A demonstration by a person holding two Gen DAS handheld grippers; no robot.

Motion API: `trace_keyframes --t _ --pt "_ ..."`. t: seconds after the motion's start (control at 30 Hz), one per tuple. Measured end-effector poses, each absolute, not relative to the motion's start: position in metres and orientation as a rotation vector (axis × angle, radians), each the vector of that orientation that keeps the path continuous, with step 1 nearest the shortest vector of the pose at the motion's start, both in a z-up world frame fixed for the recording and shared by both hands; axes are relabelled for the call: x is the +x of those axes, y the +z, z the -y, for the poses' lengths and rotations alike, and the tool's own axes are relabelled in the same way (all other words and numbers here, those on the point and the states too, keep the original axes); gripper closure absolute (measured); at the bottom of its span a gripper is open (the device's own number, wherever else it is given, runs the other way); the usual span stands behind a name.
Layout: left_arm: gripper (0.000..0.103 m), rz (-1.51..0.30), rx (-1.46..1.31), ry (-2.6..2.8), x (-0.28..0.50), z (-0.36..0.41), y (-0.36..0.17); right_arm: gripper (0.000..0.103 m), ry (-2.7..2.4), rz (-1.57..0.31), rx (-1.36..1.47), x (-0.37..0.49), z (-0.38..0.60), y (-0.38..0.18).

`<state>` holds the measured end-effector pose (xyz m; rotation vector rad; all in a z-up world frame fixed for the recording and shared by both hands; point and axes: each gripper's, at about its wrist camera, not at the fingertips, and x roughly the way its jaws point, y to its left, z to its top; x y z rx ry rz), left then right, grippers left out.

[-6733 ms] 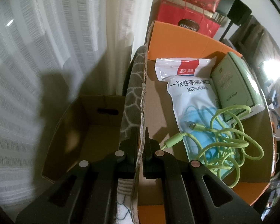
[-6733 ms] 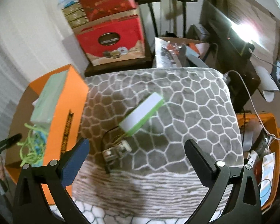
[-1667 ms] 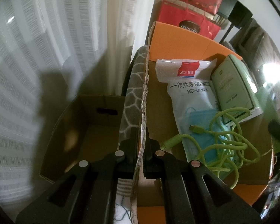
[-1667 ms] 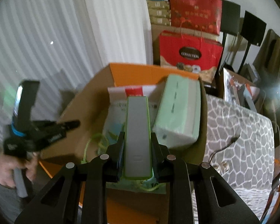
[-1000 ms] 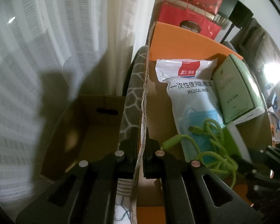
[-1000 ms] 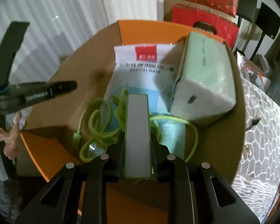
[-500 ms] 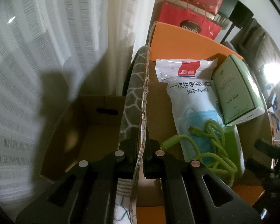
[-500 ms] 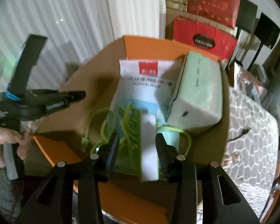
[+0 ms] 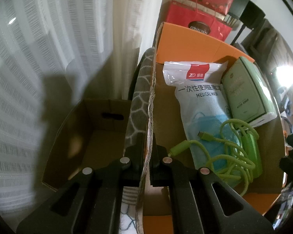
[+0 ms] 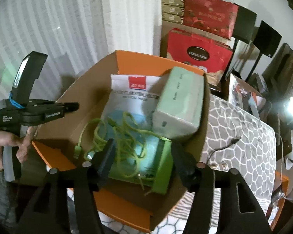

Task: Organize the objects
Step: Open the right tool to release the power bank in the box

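An orange cardboard box [image 10: 158, 61] holds a medical mask pack [image 10: 130, 97], a pale green tissue pack [image 10: 178, 103], a tangled green cable [image 10: 119, 134] and a green-edged power bank [image 10: 162, 167]. My right gripper [image 10: 141, 159] is open and empty above the box's near end, the power bank lying between its fingers. My left gripper [image 9: 147, 156] is shut on the box's left flap [image 9: 151, 101]. The same items show in the left wrist view: mask pack [image 9: 201, 101], tissue pack [image 9: 246, 91], cable [image 9: 230, 148], power bank [image 9: 253, 152].
A plain brown cardboard box [image 9: 87, 136] stands left of the orange box by the white curtain [image 9: 58, 39]. A grey hexagon-pattern blanket [image 10: 242, 136] with a dark cable [image 10: 224, 145] lies to the right. Red gift bags [image 10: 199, 52] stand behind.
My right gripper carried the power bank from the blanket over the box, let it go inside on the cable, and has opened wider and drawn back. My left gripper has held the flap throughout.
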<state>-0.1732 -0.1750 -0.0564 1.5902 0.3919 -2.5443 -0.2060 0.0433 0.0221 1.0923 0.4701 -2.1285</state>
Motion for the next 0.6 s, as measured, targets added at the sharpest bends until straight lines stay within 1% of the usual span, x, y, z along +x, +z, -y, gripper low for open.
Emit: trace_keyframes --t 0.03,0.07,0.23,0.43,0.6 --pt "0.099 -0.392 1.59 -2.544 -0.173 0.175 -0.056 0.028 -2.132 -0.458 1.096 -0.207 -0.047 0.022" --pt "0.099 -0.395 1.589 -2.543 -0.173 0.175 -0.056 0.024 -2.136 -0.447 1.097 -0.208 -0.05 0.023" --pt "0.099 -0.399 1.585 -2.539 -0.173 0.175 -0.056 0.021 -2.177 -0.404 1.105 -0.215 -0.07 0.026" --pt "0.099 -0.398 1.585 -2.537 -0.173 0.175 -0.056 0.016 -2.217 -0.385 1.106 -0.219 -0.088 0.028" --pt "0.099 -0.39 1.585 -2.533 -0.173 0.175 -0.058 0.009 -2.245 -0.346 1.12 -0.225 -0.103 0.03"
